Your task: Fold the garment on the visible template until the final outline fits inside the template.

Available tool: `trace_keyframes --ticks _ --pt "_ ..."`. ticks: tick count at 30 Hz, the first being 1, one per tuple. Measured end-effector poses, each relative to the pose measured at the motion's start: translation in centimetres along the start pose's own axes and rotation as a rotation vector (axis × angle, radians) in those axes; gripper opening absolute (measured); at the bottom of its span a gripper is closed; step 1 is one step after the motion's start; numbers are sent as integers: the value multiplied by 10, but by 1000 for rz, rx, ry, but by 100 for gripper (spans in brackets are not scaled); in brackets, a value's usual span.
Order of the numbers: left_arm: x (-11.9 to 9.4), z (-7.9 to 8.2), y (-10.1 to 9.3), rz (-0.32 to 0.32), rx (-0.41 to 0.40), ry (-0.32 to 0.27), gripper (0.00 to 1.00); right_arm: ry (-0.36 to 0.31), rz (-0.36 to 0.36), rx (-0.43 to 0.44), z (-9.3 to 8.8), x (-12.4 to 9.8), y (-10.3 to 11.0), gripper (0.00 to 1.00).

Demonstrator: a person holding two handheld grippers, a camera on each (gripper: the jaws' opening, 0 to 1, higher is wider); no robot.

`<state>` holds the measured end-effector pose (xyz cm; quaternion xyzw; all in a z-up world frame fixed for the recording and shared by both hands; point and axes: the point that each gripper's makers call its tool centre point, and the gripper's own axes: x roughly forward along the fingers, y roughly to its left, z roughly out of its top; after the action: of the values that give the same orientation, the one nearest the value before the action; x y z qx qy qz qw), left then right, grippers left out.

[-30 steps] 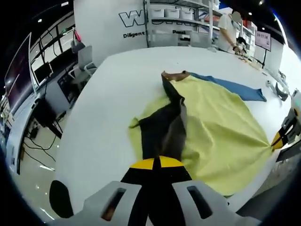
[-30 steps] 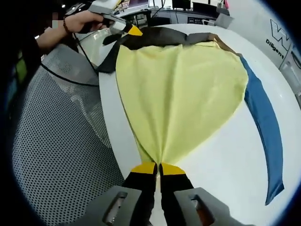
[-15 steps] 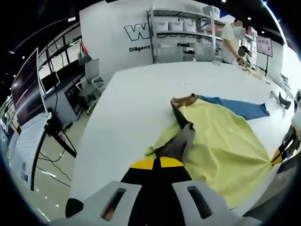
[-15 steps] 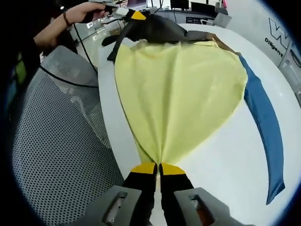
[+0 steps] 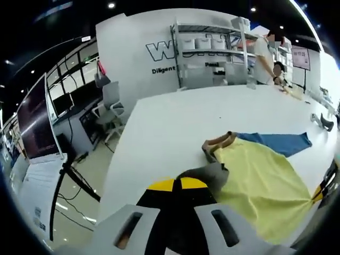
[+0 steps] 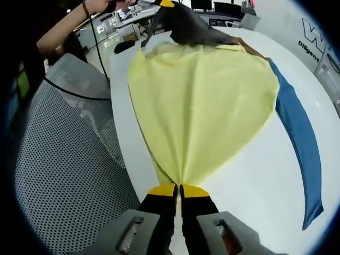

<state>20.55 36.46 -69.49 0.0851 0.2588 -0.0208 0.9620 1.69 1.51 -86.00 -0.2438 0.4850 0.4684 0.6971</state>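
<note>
A yellow garment (image 6: 202,101) with a dark grey part (image 6: 186,26) and a brown collar (image 5: 218,142) lies spread on the white table (image 5: 170,122). A blue template (image 6: 300,138) sticks out from under its far side. My left gripper (image 5: 180,184) is shut on the dark grey part (image 5: 210,172) and holds it lifted off the table. In the right gripper view the left gripper (image 6: 167,4) shows at the top, over the garment's far edge. My right gripper (image 6: 179,189) is shut on a gathered edge of the yellow fabric, near the table's edge.
A grey mesh chair (image 6: 64,159) stands against the table's edge by my right gripper. A person's arm (image 6: 69,26) reaches in at the top left. Shelves (image 5: 207,50), an office chair (image 5: 109,103) and monitors (image 5: 34,122) lie beyond the table. A person (image 5: 265,53) stands at its far end.
My left gripper has risen and carried the dark grey part up off the table, toward the yellow fabric's far edge. The right gripper has kept its hold and place.
</note>
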Motion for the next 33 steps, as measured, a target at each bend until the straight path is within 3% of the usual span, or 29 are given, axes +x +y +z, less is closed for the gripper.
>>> trace_keyframes --ticks 3,14,17,22,26,33 --pt "8 9 3 7 10 -10 1 0 -1 44 0 0 0 0" --pt "47 28 10 28 9 -39 1 -2 6 28 0 0 0 0" --pt "56 39 20 60 -35 -64 1 -1 6 26 0 0 0 0" --pt "63 53 36 103 -43 -83 1 0 8 31 0 0 0 0" --pt "63 61 28 82 -72 -119 1 -2 9 36 0 0 0 0" --pt "78 46 0 23 -84 -94 1 0 7 38 0 1 0 0"
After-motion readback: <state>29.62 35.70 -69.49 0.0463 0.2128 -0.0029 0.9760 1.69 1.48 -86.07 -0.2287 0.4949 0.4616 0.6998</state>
